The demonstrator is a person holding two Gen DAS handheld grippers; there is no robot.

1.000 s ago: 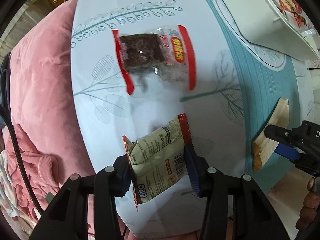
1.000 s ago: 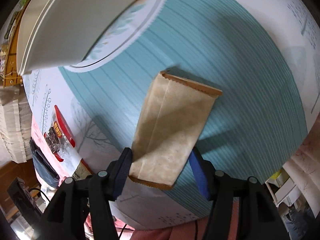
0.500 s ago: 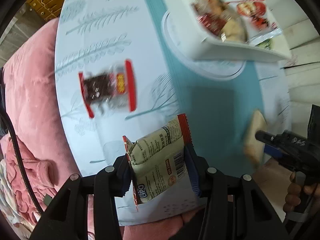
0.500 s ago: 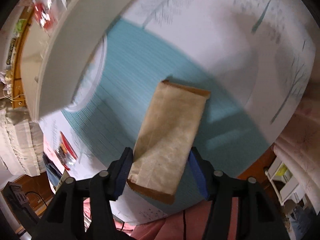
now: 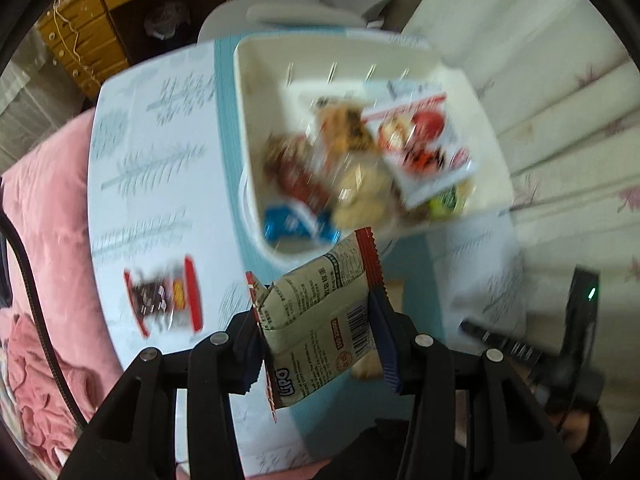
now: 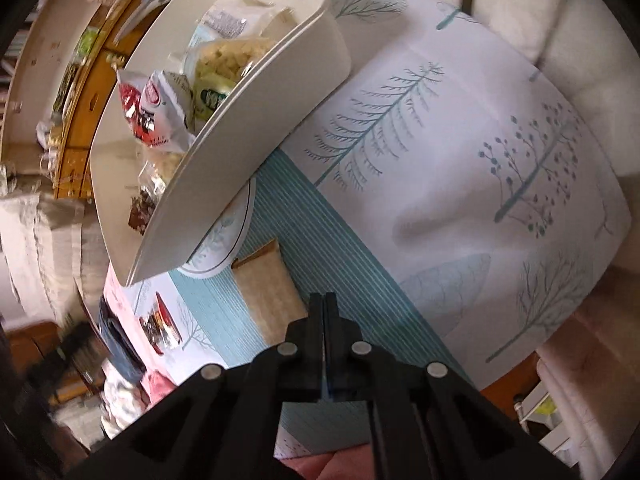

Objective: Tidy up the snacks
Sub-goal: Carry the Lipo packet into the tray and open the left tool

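Jaws of the left gripper (image 5: 316, 344) clamp a Lipo packet (image 5: 320, 320) above the table's near edge, short of the white bin (image 6: 256, 120); right gripper (image 6: 325, 308) jaws pressed together, tan packet (image 6: 268, 292) lying just beside its tips.

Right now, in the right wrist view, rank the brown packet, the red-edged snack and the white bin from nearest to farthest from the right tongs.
1. Brown packet: on the teal stripe, just left of the shut right tongs.
2. Red-edged snack: farther left, near the table edge.
3. White bin: up and left, filled with snacks.
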